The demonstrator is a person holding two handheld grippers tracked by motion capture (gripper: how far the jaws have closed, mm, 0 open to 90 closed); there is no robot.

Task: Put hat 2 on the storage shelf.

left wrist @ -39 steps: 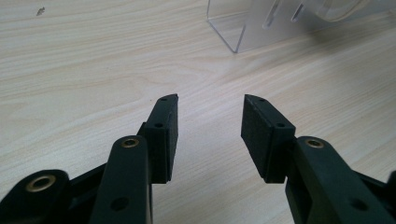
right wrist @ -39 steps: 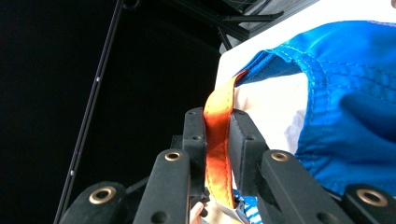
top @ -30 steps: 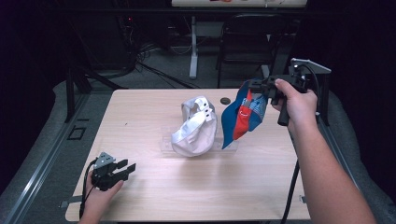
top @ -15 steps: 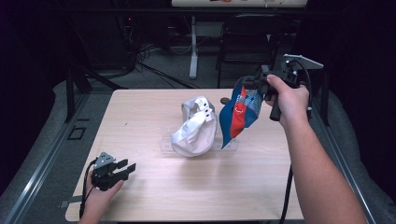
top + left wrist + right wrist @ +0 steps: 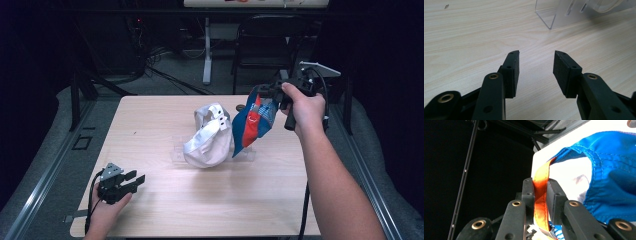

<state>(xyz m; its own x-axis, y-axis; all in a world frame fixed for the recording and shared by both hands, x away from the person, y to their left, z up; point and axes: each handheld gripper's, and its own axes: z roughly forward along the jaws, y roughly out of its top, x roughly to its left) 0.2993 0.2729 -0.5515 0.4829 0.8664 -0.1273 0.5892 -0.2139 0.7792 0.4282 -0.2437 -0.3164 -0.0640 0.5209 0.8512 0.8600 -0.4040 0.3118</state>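
A blue cap [image 5: 252, 125] with a red-orange strap hangs above the table's right half. My right gripper [image 5: 267, 92] holds it up, and in the right gripper view its jaws [image 5: 540, 182] are shut on the orange strap [image 5: 540, 195], with the blue cloth [image 5: 609, 177] spreading to the right. A white cap [image 5: 207, 140] sits on a clear plastic stand [image 5: 176, 152] at mid-table, just left of the blue cap. My left gripper [image 5: 136, 180] rests low at the front left corner, open [image 5: 536, 53], with bare wood between its pads.
The wooden table [image 5: 150, 115] has dark floor and rails around it. A small dark round object [image 5: 240, 107] lies near the far edge behind the caps. The clear stand's corner [image 5: 554, 17] lies ahead of the left gripper. A chair [image 5: 270, 40] stands beyond the table.
The right hand has shifted slightly left and up in the high view, carrying the blue cap closer to the white cap. The left gripper has stayed where it was.
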